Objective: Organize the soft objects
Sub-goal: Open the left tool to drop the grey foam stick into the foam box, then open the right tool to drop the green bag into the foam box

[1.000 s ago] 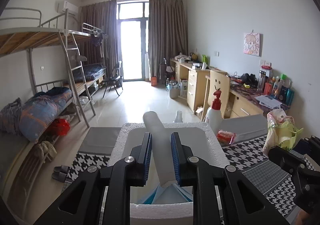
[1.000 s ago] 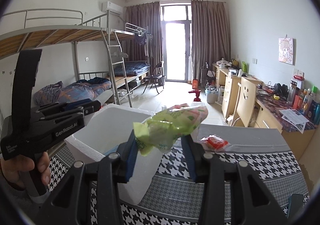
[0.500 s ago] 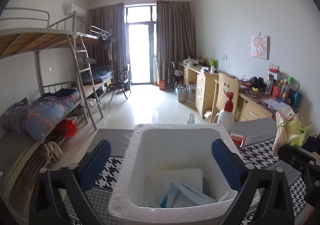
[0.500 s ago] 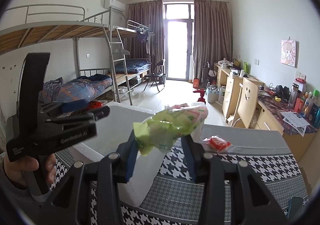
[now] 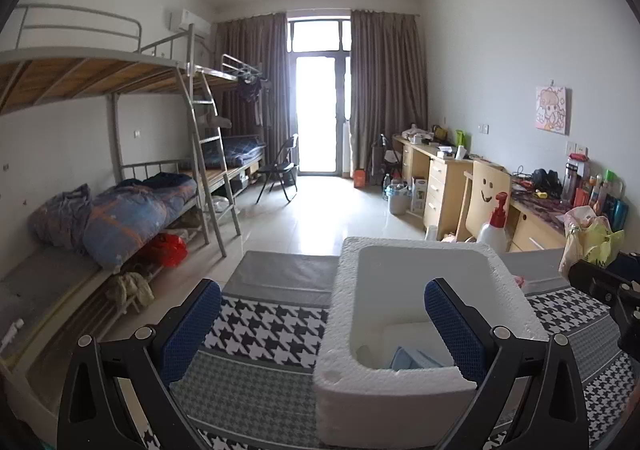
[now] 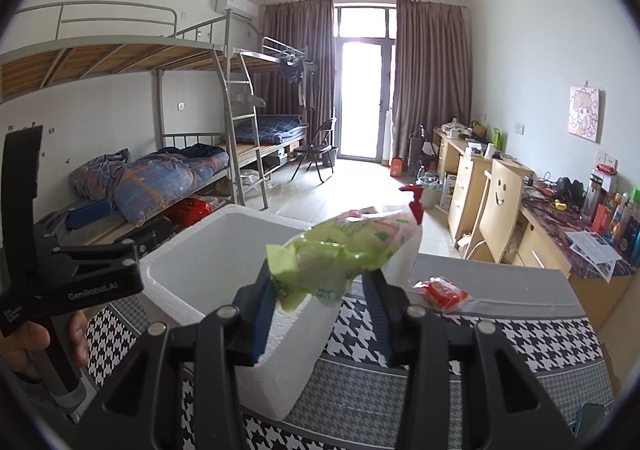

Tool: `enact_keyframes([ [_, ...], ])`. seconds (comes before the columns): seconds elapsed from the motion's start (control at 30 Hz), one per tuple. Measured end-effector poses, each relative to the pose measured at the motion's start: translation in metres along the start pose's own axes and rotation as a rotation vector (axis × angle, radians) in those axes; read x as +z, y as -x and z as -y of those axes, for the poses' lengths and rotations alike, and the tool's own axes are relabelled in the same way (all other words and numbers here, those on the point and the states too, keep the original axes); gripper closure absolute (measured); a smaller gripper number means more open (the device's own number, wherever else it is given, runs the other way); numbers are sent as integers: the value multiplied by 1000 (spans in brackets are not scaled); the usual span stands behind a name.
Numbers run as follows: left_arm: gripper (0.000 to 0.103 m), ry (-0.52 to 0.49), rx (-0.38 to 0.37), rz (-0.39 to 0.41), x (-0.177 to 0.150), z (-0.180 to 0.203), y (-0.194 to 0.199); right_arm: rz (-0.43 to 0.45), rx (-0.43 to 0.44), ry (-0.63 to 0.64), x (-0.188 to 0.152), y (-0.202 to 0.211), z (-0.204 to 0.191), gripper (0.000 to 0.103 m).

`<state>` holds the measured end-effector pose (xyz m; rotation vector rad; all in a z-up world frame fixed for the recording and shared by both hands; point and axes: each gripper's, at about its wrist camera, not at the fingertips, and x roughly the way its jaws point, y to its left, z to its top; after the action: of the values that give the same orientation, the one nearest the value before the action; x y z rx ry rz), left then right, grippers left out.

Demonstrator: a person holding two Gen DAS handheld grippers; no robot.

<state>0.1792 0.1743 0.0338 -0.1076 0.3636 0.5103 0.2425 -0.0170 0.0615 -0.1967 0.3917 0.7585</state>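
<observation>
My left gripper (image 5: 320,314) stands wide open with nothing between its pads, low over the houndstooth tablecloth (image 5: 260,326). Its right finger (image 5: 450,320) overlaps the white foam box (image 5: 344,314), which sits to the right of centre. Inside the box lie a white soft item (image 5: 408,334) and folded blue cloth (image 5: 412,358). My right gripper (image 6: 320,306) is shut on a crumpled green plastic packet (image 6: 344,254), held up beside the near right corner of the foam box (image 6: 176,290). The same packet (image 5: 596,242) shows at the far right of the left wrist view.
A red packet (image 6: 442,292) lies on the grey strip of the table behind my right gripper. A white spray bottle with a red pump (image 5: 494,228) stands just beyond the box. A hand (image 6: 24,338) holds the left gripper. Bunk beds line the left, desks the right.
The left gripper's jaws opened and let a white roll go into the box. It then shifted left, so the box now sits to its right. The right gripper kept still with its packet.
</observation>
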Motion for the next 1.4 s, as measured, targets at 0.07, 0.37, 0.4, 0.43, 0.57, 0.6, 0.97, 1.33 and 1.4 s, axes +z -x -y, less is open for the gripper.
enact_keyframes([
  [0.07, 1, 26, -1, -19, -3, -6, 1, 0, 5, 7, 1, -1, -2, 56],
  [0.37, 1, 48, 39, -15, -10, -22, 10, -11, 47, 31, 7, -9, -12, 56],
  [0.4, 1, 48, 31, -17, -11, -22, 11, -11, 52, 35, 7, -10, -14, 56],
  [0.43, 1, 47, 31, -20, -12, -22, 11, -13, 57, 39, 8, -12, -16, 56],
  [0.57, 1, 33, 67, -18, -18, -25, 14, -23, 80, 45, 8, -17, -21, 56],
  [0.6, 1, 34, 65, -19, -20, -26, 14, -26, 85, 45, 8, -19, -22, 56],
  [0.97, 1, 42, 72, -28, -27, -37, 18, -67, 90, 45, 11, -35, -32, 56],
  [1.33, 1, 67, 84, -27, -32, -45, 25, -112, 111, 41, 12, -52, -36, 56],
  [1.4, 1, 63, 82, -24, -32, -45, 27, -118, 110, 40, 12, -55, -38, 56],
])
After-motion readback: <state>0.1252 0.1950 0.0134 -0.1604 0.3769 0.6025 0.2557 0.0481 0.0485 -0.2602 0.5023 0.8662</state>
